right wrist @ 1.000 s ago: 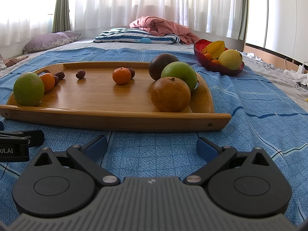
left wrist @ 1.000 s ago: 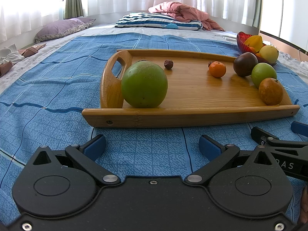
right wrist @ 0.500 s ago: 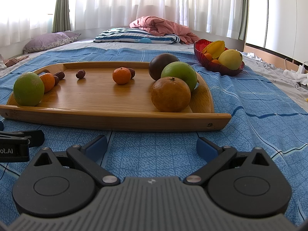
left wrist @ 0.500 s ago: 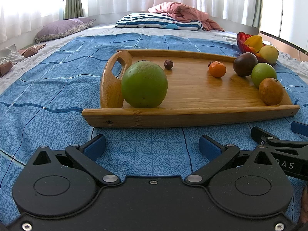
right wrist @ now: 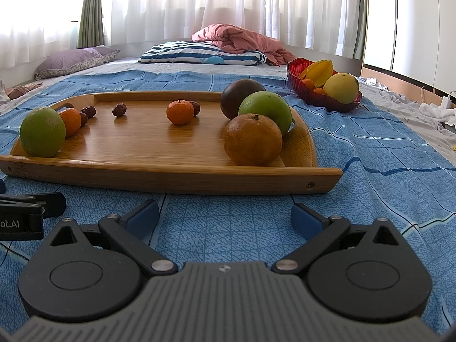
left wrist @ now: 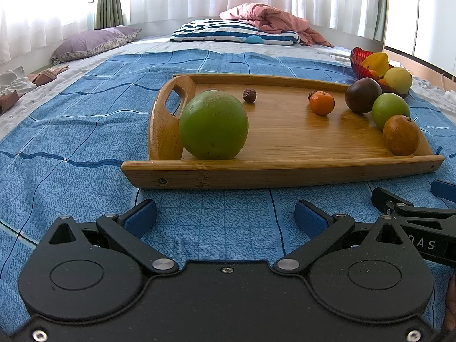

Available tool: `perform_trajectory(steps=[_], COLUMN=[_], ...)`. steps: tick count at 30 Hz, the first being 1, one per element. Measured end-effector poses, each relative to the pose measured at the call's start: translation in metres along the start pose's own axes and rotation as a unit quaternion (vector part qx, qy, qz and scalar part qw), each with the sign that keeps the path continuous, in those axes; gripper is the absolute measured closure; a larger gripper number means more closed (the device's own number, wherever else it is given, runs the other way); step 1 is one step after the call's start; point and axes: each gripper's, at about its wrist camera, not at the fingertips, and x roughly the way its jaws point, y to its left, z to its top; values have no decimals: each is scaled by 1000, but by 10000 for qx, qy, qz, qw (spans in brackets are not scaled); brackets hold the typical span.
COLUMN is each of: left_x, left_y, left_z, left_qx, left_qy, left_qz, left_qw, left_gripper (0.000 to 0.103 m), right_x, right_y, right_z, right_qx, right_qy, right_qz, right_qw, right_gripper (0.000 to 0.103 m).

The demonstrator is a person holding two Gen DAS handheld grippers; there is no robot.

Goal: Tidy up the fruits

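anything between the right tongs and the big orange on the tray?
Only bare blue bedspread and the tray's front rim, as the right wrist view shows. The open right tongs face the big orange, with no other fruit between.

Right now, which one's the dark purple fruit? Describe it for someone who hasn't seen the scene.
Find the wooden tray on the blue bedspread. At its end nearest the red bowl, three big fruits cluster; the dark purple fruit sits farthest back, the only near-black one.

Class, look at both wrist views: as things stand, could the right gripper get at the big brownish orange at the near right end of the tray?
Probably yes. The right gripper is open and empty, and the brownish orange sits just behind the wooden tray's low front rim. Only the green fruit touching it behind crowds the grasp.
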Motion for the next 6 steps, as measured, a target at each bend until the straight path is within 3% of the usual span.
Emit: perform_trajectory(steps=[6], left_x=[-1], left_y=[0], left_z=[-1], left_qx=[23], left_qy=[-37], left_qz=[23], left_qw=[10000], left_gripper=[0], right_x=[0], right_y=[0], right_z=[0], right_qx=[1], right_qy=[4], right_qz=[0], right_qw=[10000], right_gripper=[0])
